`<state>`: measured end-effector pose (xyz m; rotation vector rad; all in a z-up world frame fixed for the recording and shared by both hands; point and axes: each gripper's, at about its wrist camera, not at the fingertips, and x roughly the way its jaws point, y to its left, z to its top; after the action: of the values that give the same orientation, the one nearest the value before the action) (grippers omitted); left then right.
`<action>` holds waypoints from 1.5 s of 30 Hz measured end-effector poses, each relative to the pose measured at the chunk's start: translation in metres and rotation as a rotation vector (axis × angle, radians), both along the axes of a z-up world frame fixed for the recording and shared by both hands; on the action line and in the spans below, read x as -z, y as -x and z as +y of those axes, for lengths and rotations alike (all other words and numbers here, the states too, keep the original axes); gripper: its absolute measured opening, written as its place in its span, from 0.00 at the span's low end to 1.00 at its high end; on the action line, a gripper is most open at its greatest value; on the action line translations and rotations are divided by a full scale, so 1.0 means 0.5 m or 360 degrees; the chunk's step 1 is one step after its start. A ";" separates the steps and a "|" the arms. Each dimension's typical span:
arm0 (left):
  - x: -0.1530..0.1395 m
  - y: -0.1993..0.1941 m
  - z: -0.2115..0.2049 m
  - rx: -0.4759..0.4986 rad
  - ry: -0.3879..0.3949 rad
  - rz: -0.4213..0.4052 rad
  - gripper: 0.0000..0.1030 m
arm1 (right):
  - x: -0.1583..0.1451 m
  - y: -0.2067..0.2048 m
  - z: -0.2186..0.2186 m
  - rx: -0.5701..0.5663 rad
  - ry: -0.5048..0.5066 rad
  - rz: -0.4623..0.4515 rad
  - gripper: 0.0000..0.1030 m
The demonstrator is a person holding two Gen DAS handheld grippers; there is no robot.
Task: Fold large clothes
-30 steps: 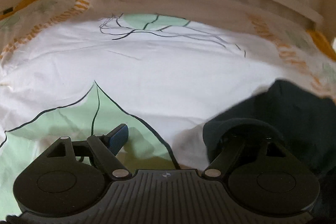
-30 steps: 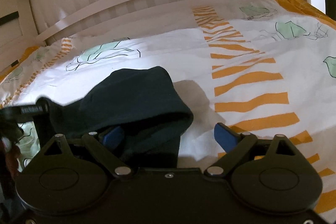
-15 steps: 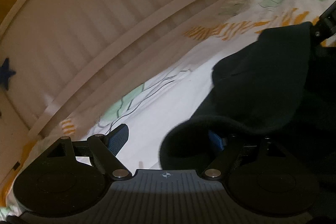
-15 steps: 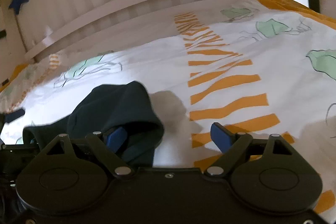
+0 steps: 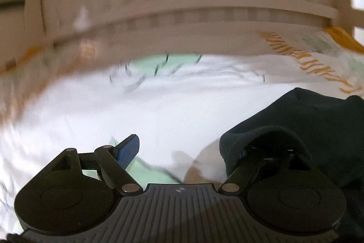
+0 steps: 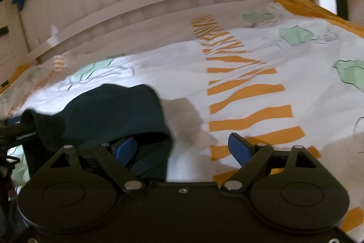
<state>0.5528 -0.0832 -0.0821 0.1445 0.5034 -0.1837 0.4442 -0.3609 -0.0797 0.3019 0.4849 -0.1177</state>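
Both jaws stand wide, gripping nothing. Your left gripper (image 5: 188,149) has the dark navy garment (image 5: 314,124) draped over its right finger, the left finger bare above the patterned bedsheet (image 5: 182,106). Your right gripper (image 6: 182,147) mirrors it: cloth over its left finger (image 6: 125,149), the other clear. Spread the garment flat on the sheet first, then close on a single edge at each side, not a bunched layer.

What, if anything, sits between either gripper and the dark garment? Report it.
Nothing visible. The dark garment already drapes over one finger of the right gripper and one finger of the left gripper; both are open on the bedspread.
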 end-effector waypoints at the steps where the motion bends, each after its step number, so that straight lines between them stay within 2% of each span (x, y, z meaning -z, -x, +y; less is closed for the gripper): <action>1: 0.008 -0.009 0.008 0.0028 0.0044 0.0073 0.77 | -0.001 0.000 -0.004 0.0013 -0.0006 0.0001 0.85; 3: 0.017 -0.023 0.022 0.0039 0.0094 0.0174 0.77 | 0.000 -0.002 -0.005 0.0039 0.0013 0.0031 0.84; 4: 0.017 -0.025 0.027 0.0043 0.0114 0.0192 0.77 | 0.001 -0.004 -0.008 0.0065 0.0027 0.0058 0.84; 6: 0.012 -0.023 0.025 0.0076 0.0070 0.0169 0.76 | 0.006 -0.008 -0.017 0.0102 0.0017 0.0097 0.84; 8: 0.010 -0.009 0.007 0.0194 -0.0105 0.0066 0.76 | 0.010 -0.006 -0.038 0.0143 -0.0055 0.0112 0.83; 11: 0.018 0.034 -0.021 0.0401 -0.0470 -0.0093 0.76 | 0.018 0.003 -0.072 0.0185 -0.0200 0.0090 0.82; 12: 0.022 0.045 -0.023 0.0454 -0.0550 -0.0135 0.76 | 0.020 0.007 -0.083 0.0201 -0.0256 0.0074 0.82; 14: 0.025 0.057 -0.014 0.0489 -0.0586 -0.0162 0.76 | 0.024 0.009 -0.095 0.0210 -0.0315 0.0060 0.82; 19: 0.005 0.055 0.031 0.0491 -0.0444 -0.0089 0.77 | 0.019 0.004 -0.077 0.0175 -0.0217 0.0100 0.84; 22: -0.010 0.042 0.039 0.0531 -0.0359 0.0028 0.77 | 0.008 -0.003 -0.064 0.0100 -0.0108 0.0176 0.86; 26: -0.038 0.051 0.061 0.0539 -0.0221 0.0156 0.77 | -0.033 0.008 -0.037 -0.0086 0.0049 0.0272 0.86; 30: -0.071 0.061 0.082 0.0552 -0.0071 0.0217 0.77 | -0.082 0.043 -0.018 -0.0176 0.0114 0.0251 0.86; 32: -0.090 0.061 0.093 0.0526 0.0059 0.0233 0.77 | -0.109 0.060 -0.011 -0.0218 0.0081 0.0171 0.86; 35: -0.110 0.042 0.093 0.0454 0.0281 0.0284 0.77 | -0.136 0.046 -0.007 -0.0350 -0.0061 0.0033 0.86; 36: -0.113 0.032 0.087 0.0439 0.0348 0.0309 0.77 | -0.137 0.030 -0.009 -0.0389 -0.0104 0.0009 0.84; 37: -0.114 0.024 0.082 0.0425 0.0386 0.0324 0.77 | -0.136 0.010 -0.010 -0.0390 -0.0115 0.0007 0.77; 39: -0.109 0.009 0.065 0.0387 0.0414 0.0339 0.76 | -0.130 -0.030 -0.011 -0.0339 -0.0076 0.0035 0.70; 42: -0.082 -0.022 0.032 0.0378 0.0432 0.0416 0.75 | -0.107 -0.095 -0.009 -0.0343 -0.0017 0.0122 0.70; 45: -0.046 -0.047 0.004 0.0367 0.0414 0.0491 0.75 | -0.079 -0.140 -0.012 -0.0397 -0.0097 0.0199 0.70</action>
<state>0.5763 -0.0811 -0.0588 -0.0826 0.7644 -0.4995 0.5140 -0.3669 -0.0402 0.2921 0.6467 0.1220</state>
